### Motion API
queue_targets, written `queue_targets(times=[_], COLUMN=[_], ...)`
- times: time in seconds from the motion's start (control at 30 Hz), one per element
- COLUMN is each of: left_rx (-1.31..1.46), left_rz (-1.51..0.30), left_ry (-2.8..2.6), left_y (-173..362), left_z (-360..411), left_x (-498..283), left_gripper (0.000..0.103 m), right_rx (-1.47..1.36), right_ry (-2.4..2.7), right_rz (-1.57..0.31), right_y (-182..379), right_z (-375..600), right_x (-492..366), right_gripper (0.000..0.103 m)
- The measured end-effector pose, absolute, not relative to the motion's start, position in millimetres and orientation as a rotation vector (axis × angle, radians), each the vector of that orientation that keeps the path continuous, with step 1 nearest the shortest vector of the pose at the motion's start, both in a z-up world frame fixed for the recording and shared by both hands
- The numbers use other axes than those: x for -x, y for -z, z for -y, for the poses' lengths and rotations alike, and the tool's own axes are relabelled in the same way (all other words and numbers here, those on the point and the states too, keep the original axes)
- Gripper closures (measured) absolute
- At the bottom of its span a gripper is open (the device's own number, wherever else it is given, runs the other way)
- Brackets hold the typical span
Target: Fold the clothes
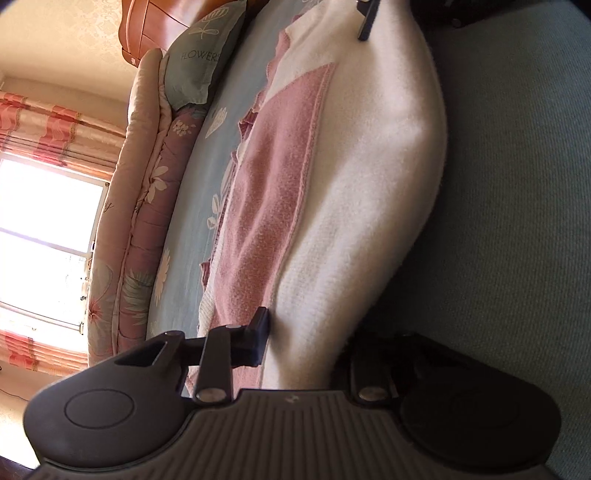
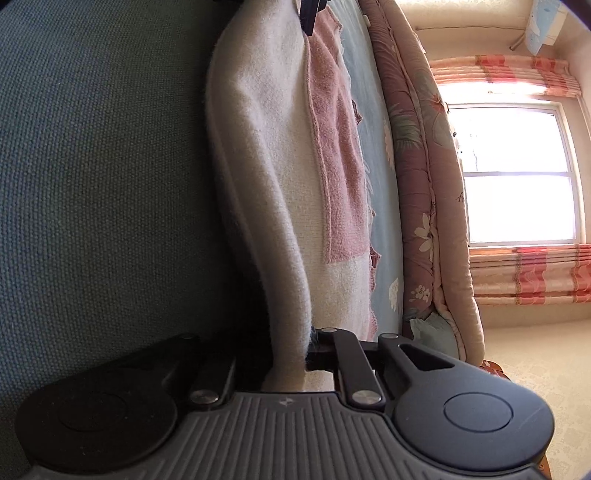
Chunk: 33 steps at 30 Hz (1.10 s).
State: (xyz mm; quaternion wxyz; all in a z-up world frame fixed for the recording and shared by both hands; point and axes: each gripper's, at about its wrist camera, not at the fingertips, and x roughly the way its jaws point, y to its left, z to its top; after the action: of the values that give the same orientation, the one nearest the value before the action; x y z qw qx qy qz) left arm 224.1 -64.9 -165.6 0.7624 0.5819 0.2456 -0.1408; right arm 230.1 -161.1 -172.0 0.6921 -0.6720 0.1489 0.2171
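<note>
1. Two tools each pinch the same garment, a fuzzy cream knit sweater with a dusty-pink panel (image 1: 332,206), one at each end of one long edge; both wrist cameras are rolled on their sides, so the bed runs vertically in both views.

2. In the left wrist view, the left tool (image 1: 306,343) has its fingers closed on the cream cloth, one finger (image 1: 258,338) plainly on the pink-panel side and the other mostly buried in shadow behind the fabric. The right tool (image 1: 365,20) shows at the far end of that stretch, also biting the cloth.

3. In the right wrist view, the right tool (image 2: 291,350) is clamped on a thick roll of cream knit, which probably means more than one layer sits between the fingers. The left tool (image 2: 310,14) appears at the top, on the same edge.

4. Holding both ends seems meant to keep the edge taut and straight, so it travels as one line rather than sagging in the middle.

5. Beneath, the sweater lies on a pale blue bedsheet printed with white flowers (image 1: 207,206), while the gripped edge stands just beside a dark teal woven fabric surface (image 1: 517,221).

6. A folded pink floral quilt (image 1: 147,206) and a blue-grey pillow printed "FLOWERS" (image 1: 199,55) sit well apart, beyond the garment, leaving it room to be folded.
</note>
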Motion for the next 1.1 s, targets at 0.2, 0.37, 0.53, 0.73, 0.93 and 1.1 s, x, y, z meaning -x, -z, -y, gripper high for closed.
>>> queue_targets(times=[0.2,0.37,0.53,0.73,0.93,1.1], left_rx=[-1.312,-1.319,-1.295,-1.275,-1.297,-1.341], left_rz=[-0.516,-0.518,-0.511,-0.496,-0.512,-0.528], left_ry=[0.278,0.269,0.267,0.255,0.295,0.343], left_y=[171.1,171.9,161.5,139.7,129.1,129.7], left_z=[54.8,60.5,56.6,51.7,49.5,48.2], left_x=[-210.6,-214.9,-208.0,-197.6,-162.4,-115.2], left_gripper=[0.078,0.086,0.092,0.094,0.094,0.093], right_rx=[1.528,1.466,1.445,1.403,1.391,1.389], right_ry=[-0.437,-0.435,-0.454,-0.447,-0.501,-0.564], right_rz=[-0.284,-0.345,-0.355,-0.352,-0.404,-0.461], right_y=[176.6,173.5,159.0,129.7,116.5,106.4], right_z=[173.4,164.6,169.7,170.2,172.4,175.5], right_x=[-223.8,-234.6,-227.3,-217.6,-183.2,-136.5], right_gripper=[0.076,0.09,0.091,0.092,0.092,0.092])
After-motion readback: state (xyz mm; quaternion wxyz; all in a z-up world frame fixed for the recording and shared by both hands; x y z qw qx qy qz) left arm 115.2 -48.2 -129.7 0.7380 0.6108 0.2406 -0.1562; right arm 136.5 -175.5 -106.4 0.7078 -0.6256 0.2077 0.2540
